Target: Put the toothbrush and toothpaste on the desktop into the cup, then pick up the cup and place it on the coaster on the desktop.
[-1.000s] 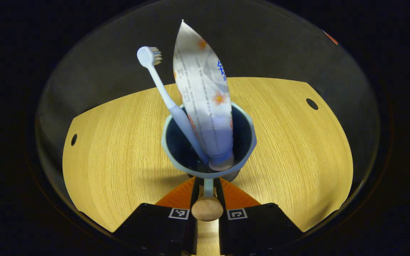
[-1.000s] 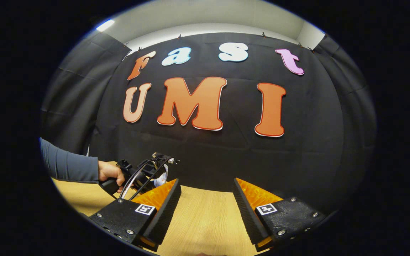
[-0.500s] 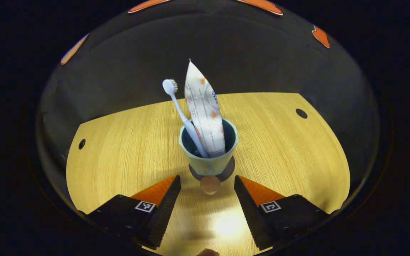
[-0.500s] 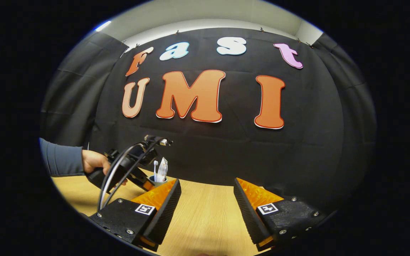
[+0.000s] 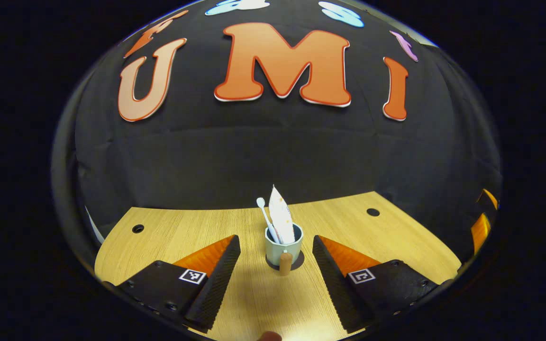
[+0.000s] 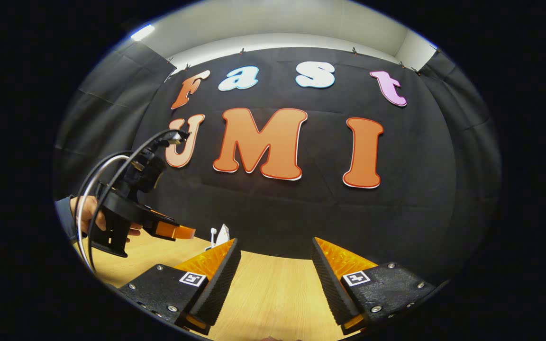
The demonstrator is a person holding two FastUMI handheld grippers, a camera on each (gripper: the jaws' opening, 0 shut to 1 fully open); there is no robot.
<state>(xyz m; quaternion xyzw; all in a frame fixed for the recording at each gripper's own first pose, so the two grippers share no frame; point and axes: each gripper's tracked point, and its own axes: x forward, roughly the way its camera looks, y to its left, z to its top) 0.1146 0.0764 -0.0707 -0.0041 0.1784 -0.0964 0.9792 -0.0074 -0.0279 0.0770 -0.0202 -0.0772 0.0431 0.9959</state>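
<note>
In the left gripper view, the left gripper [image 5: 276, 246] has its jaws spread wide with nothing between the pads, its two black fingers [image 5: 216, 274] angled outward at the bottom of the view over the wooden desktop [image 5: 173, 232]. Straight ahead of the gap between those jaws, apart from both fingers, stands the pale green cup [image 5: 283, 246], upright on the dark round coaster [image 5: 300, 259], whose edge shows around the cup's base. The cup's wood-coloured handle [image 5: 285, 264] points back toward the jaws. Inside the cup the toothbrush [image 5: 267, 219] leans to the left of the jaw line with its head up, and the toothpaste [image 5: 281, 219] tube stands beside it, touching it or nearly so, crimped end upward. In the right gripper view, the right gripper [image 6: 275, 258] also has its jaws wide apart and holds nothing, with bare desktop between the fingers. Beyond and to the left of its left finger, the tips of the toothbrush [image 6: 213, 233] and toothpaste [image 6: 223, 233] rise above that finger; the cup itself is hidden behind it. Farther left and higher, a hand [image 6: 94, 215] holds the left gripper [image 6: 171, 230] raised above the desktop, its orange finger pointing right.
</note>
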